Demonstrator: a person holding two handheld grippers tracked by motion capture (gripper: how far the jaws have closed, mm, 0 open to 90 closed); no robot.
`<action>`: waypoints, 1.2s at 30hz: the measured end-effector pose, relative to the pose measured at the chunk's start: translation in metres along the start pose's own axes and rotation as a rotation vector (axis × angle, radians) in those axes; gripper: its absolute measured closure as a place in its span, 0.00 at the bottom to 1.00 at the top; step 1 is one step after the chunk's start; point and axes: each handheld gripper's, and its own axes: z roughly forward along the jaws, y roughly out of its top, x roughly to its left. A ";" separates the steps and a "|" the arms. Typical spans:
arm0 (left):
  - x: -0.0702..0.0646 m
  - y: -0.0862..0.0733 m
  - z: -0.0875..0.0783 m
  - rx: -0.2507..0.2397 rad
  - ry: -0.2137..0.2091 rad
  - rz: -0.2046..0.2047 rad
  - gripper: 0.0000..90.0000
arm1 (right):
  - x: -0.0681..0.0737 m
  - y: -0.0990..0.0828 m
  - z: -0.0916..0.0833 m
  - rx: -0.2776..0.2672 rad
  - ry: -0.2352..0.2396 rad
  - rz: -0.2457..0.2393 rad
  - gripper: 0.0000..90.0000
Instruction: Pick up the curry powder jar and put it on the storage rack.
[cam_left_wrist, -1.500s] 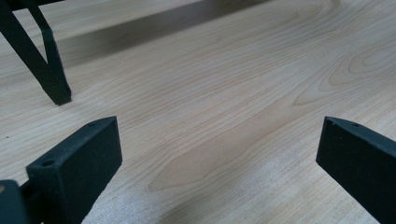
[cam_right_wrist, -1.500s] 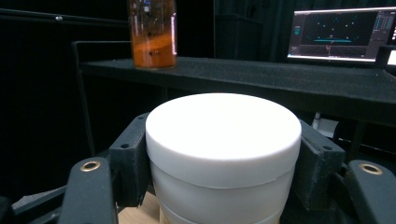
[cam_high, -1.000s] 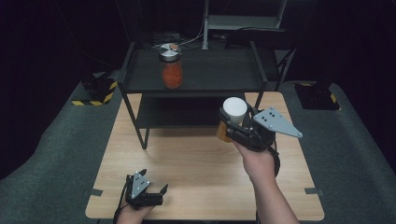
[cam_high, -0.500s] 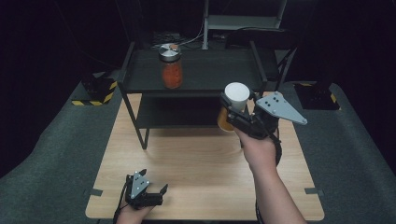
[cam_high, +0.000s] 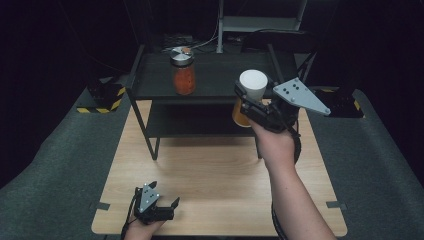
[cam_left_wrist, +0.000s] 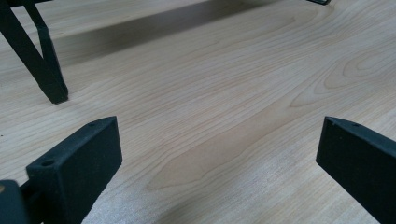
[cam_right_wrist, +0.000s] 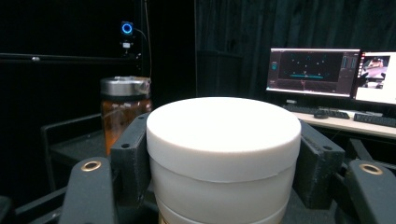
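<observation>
Left gripper (cam_high: 159, 209) rests at the near edge of the worktop (cam_high: 210, 170), well short of the black two-tier shelf rack (cam_high: 150, 90). Jaws spread wide, bare wood grain between them in the left gripper view; one rack foot (cam_left_wrist: 55, 91) shows beyond. Nothing held.

Right gripper (cam_high: 248, 100) is raised at the front right corner of the rack, about level with its top shelf. Jaws pinch a white-lidded jar (cam_high: 251, 90), orange contents below the lid. In the right gripper view the pads sit on either side of the white lid (cam_right_wrist: 224, 135), the grip high on the jar, at the cap rather than the body.

On the rack's top shelf, left of centre, stands a metal-lidded jar of red-orange contents (cam_high: 183, 70), upright. Behind the rack: cables and a metal post. Farther off in the right gripper view, lit monitors (cam_right_wrist: 314, 71) on a desk.

Step in hand, as I read it: carrying the held jar to the rack's top shelf. To do it well:
- keep the jar upright; a grip on the cap could let the body swing;
- clear the rack's front rim before moving inward;
- set down well apart from the standing jar;
- spread the jaws only once the base sits flat.
</observation>
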 end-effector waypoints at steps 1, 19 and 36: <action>0.000 0.000 0.000 0.000 -0.001 -0.001 0.01 | 0.000 0.002 0.001 -0.002 -0.001 0.002 0.37; 0.002 -0.001 0.000 -0.004 -0.008 -0.010 0.00 | 0.006 0.027 0.022 -0.028 -0.028 0.005 0.37; 0.004 -0.002 -0.001 -0.009 -0.012 -0.014 0.00 | 0.011 0.030 0.047 -0.031 -0.061 -0.019 0.37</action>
